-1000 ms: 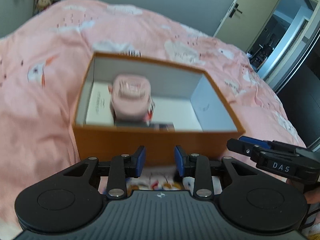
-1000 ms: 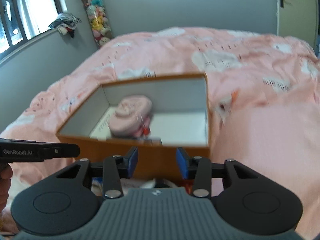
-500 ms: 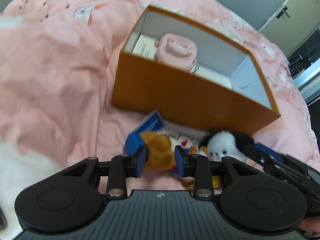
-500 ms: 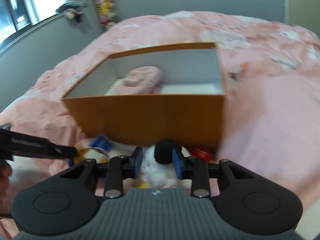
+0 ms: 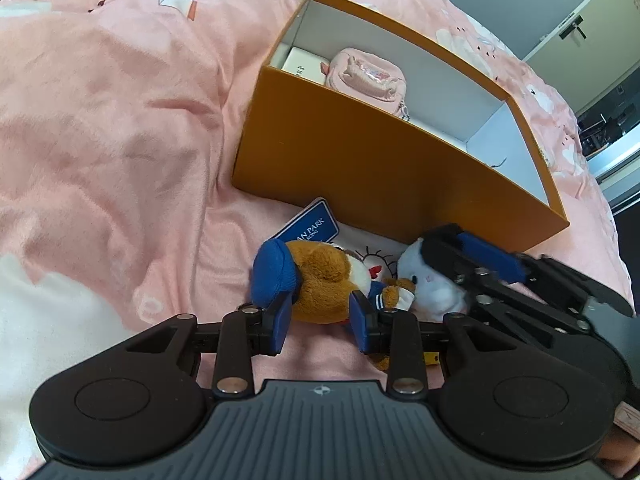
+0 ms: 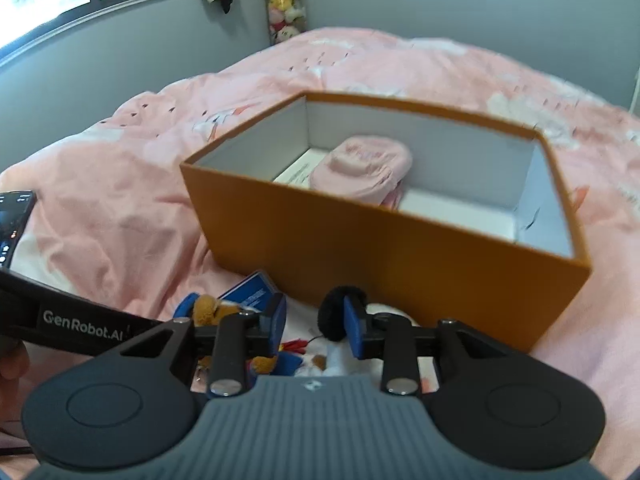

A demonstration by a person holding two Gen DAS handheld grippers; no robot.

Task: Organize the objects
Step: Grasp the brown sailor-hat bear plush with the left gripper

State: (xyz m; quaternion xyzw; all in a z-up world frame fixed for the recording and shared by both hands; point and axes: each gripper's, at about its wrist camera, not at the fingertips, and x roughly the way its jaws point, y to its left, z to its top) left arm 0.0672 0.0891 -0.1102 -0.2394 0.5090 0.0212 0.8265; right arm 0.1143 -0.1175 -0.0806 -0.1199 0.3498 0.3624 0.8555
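On the bed, over a rumpled pink printed quilt [image 5: 120, 128], an open orange cardboard box [image 5: 372, 164] with a white lining stands with a pink fabric pouch [image 5: 366, 74] and a flat white carton [image 5: 302, 65] inside, toward its far left end. Just in front of the box's near wall lie a brown plush toy with a blue cap [image 5: 316, 276], a white plush toy with black ears [image 5: 424, 280] to its right, and a blue printed card [image 5: 310, 226] touching the box. The left hand-held gripper [image 5: 319, 322] has its blue pads apart on either side of the brown toy's body; whether they press on it I cannot tell. The right hand-held gripper [image 6: 314, 324], whose jaws have just been closing, stands partly apart over the white toy, its right pad against a black fluffy ear [image 6: 336, 312]; a firm clamp is not visible. In the right wrist view a window and a grey wall lie beyond the bed.
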